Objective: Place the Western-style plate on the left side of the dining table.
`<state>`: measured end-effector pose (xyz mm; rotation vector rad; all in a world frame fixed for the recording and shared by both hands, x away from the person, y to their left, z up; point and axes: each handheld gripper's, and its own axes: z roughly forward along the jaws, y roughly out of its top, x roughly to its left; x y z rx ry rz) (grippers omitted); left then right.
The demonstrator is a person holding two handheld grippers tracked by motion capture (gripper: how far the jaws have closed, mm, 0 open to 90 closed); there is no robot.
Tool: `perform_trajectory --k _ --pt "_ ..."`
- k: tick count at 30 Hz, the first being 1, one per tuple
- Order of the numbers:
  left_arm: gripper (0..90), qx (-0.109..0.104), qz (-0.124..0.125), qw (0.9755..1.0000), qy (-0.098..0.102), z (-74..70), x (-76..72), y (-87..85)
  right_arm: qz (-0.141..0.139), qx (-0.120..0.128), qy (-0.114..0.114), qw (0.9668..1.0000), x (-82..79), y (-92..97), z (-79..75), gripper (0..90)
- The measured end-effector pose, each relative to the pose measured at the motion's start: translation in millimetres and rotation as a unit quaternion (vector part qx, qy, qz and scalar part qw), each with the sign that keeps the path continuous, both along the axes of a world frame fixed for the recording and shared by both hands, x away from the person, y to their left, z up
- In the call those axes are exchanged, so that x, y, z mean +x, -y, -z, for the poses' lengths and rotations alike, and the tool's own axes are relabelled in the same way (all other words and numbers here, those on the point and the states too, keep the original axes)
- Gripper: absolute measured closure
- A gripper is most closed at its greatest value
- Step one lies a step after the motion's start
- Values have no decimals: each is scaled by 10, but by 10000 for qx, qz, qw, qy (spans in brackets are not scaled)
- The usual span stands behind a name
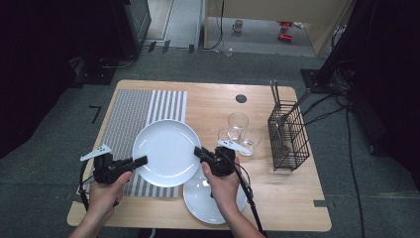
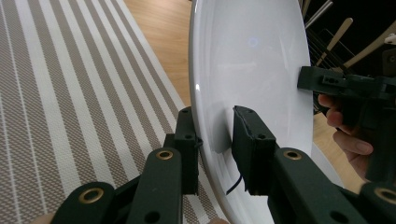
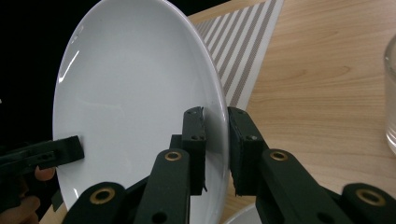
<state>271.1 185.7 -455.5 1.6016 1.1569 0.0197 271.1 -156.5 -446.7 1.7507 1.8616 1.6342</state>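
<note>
A white plate (image 1: 166,151) hangs above the table, partly over the striped placemat (image 1: 133,119), held by both grippers at opposite rims. My left gripper (image 1: 141,161) is shut on its left rim; in the left gripper view the jaws (image 2: 215,126) straddle the plate's edge (image 2: 252,60), one pad on each face. My right gripper (image 1: 198,151) is shut on the right rim, its jaws (image 3: 215,121) clamping the plate (image 3: 130,93). A second white plate (image 1: 203,201) lies on the table near the front edge, partly under my right hand.
Three clear glasses (image 1: 238,131) stand right of the held plate. A black wire basket (image 1: 288,136) with utensils stands near the right edge. A round hole (image 1: 241,98) marks the wooden tabletop's far side.
</note>
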Motion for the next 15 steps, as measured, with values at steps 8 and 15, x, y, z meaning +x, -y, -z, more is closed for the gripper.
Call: perform_trajectory --k 8,15 --pt "720 13 -251 9997 -3 -33 135 -139 -158 11 -2 9999 214 -148 -56 793" --pt "710 11 -420 9991 -4 -66 254 -248 -208 -15 46 9998 396 -289 -118 795"
